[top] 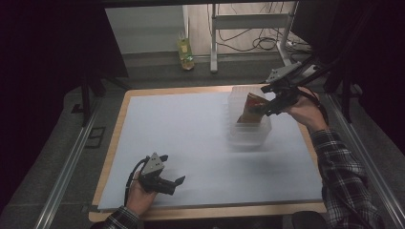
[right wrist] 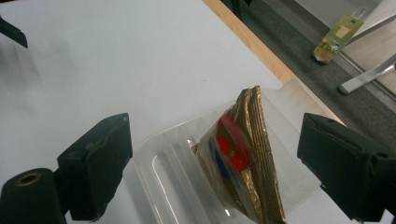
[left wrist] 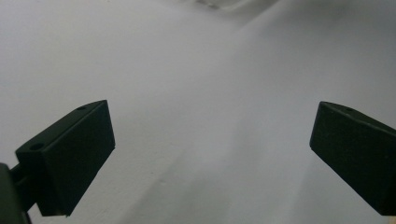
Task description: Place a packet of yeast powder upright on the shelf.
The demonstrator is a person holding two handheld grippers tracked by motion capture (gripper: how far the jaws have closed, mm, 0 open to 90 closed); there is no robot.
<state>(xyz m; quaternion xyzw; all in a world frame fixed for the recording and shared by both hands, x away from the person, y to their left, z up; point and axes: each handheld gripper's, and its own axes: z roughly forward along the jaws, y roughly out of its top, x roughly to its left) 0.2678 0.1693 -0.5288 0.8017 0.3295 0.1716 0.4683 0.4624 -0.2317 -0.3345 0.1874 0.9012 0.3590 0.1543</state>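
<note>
Right now the shiny gold snack packet with red and blue print (right wrist: 240, 158) stands on its edge inside the clear plastic tray (right wrist: 170, 179), leaning a little, at the far right side of the pale grey table mat (top: 191, 138). The right gripper (top: 268, 106) is just beside the packet, and its black jaws stand wide on either side without touching it. The packet's long side runs up and away between them. The left gripper (top: 172, 169) rests near the front left of the mat, well apart from the tray, with its jaws wide and nothing between them. So the right hand is much nearer. The bottom of the packet is cut off, and its words are too blurry to read.
</note>
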